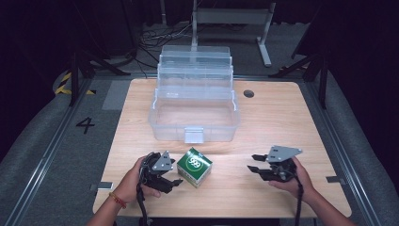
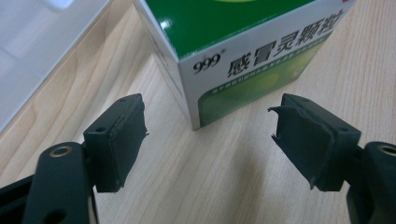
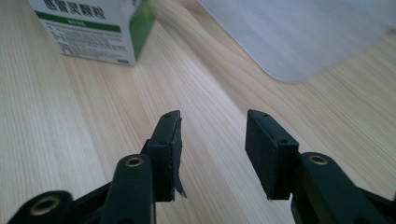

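Here the left gripper (image 1: pixel 165 175) points level at the green box (image 1: pixel 195 166).

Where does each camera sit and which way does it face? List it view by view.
High view: above the person's side, looking forward and down on the table, clear bin and green box; both forearms, left gripper and right gripper show.
Left gripper view: on the left gripper, facing the green box close ahead; its open jaws show.
Right gripper view: on the right gripper, low over the table, with the box farther off; its jaws show, nothing between them.
Shared: all three show the box and the table.
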